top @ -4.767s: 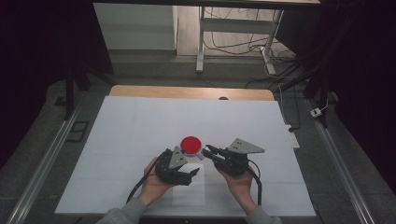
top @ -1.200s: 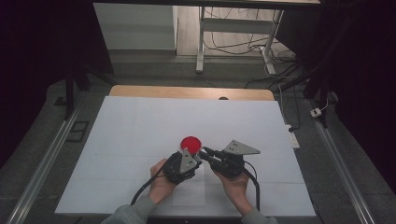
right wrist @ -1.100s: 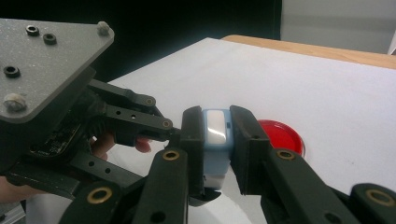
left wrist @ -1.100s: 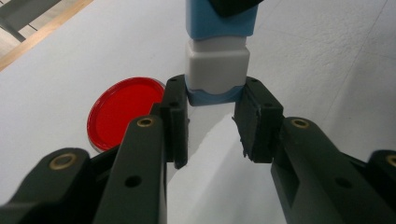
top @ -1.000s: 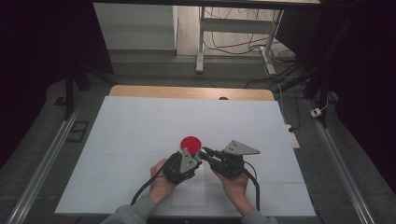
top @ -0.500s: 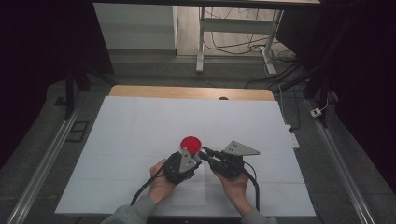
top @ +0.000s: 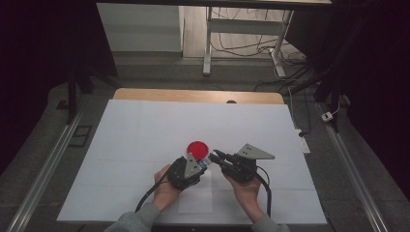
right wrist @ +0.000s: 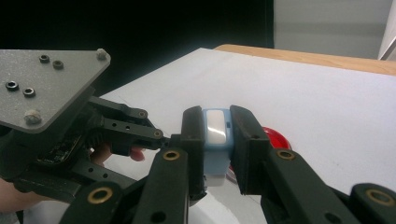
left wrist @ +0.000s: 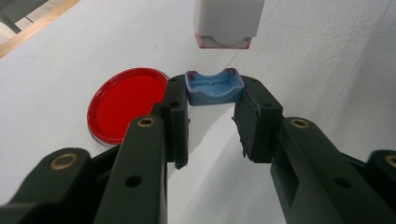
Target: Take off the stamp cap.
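Observation:
My left gripper (left wrist: 214, 93) is shut on a small blue cap (left wrist: 214, 87), pinched at the jaw tips just above the white table (top: 145, 130). My right gripper (right wrist: 215, 126) is shut on a white stamp block with a blue end (right wrist: 215, 140). In the left gripper view the stamp block (left wrist: 229, 23) hangs just beyond the cap, apart from it, its lower rim stained red. A round red disc (top: 197, 148) lies flat on the table right behind both gripper tips. In the high view the left gripper (top: 202, 162) and the right gripper (top: 215, 155) point at each other.
A wooden strip (top: 193, 95) runs along the table's far edge. A white paper sheet (top: 196, 198) lies between the person's forearms. Metal rails (top: 43, 169) flank the table. A desk frame and cables (top: 241, 43) stand on the floor beyond.
Compared with nearly five seconds ago, the left gripper sits slightly further right, closer to the right gripper. Over the last second nothing has visibly moved.

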A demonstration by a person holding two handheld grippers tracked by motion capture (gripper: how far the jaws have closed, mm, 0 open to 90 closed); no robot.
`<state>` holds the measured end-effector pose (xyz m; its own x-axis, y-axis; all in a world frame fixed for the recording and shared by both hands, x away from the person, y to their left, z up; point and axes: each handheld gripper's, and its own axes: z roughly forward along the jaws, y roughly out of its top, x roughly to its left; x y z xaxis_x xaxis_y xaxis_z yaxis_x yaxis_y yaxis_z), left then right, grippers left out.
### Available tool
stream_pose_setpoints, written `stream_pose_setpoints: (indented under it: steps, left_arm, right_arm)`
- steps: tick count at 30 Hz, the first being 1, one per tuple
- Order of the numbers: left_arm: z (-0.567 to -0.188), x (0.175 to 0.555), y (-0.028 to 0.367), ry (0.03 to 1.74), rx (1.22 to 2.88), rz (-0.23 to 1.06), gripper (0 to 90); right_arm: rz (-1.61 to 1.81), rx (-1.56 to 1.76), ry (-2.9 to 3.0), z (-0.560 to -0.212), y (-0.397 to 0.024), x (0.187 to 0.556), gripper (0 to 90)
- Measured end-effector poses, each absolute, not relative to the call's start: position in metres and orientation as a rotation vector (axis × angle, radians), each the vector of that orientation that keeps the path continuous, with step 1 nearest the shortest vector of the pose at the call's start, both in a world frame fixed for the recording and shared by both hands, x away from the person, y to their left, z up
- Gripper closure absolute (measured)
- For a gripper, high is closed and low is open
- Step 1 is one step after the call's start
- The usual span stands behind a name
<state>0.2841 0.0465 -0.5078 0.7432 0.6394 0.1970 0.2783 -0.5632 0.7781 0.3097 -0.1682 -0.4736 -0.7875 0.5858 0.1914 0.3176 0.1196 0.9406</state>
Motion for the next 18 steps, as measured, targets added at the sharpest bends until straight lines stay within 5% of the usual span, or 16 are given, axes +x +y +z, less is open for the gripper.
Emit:
stream_pose_setpoints:
  steps: [18]
  left_arm:
    - [-0.505,0.285,0.058,0.705,2.152,0.583,66.0]
  right_arm:
    - [1.727,0.896,2.165,-0.473,-0.17,0.311,75.8]
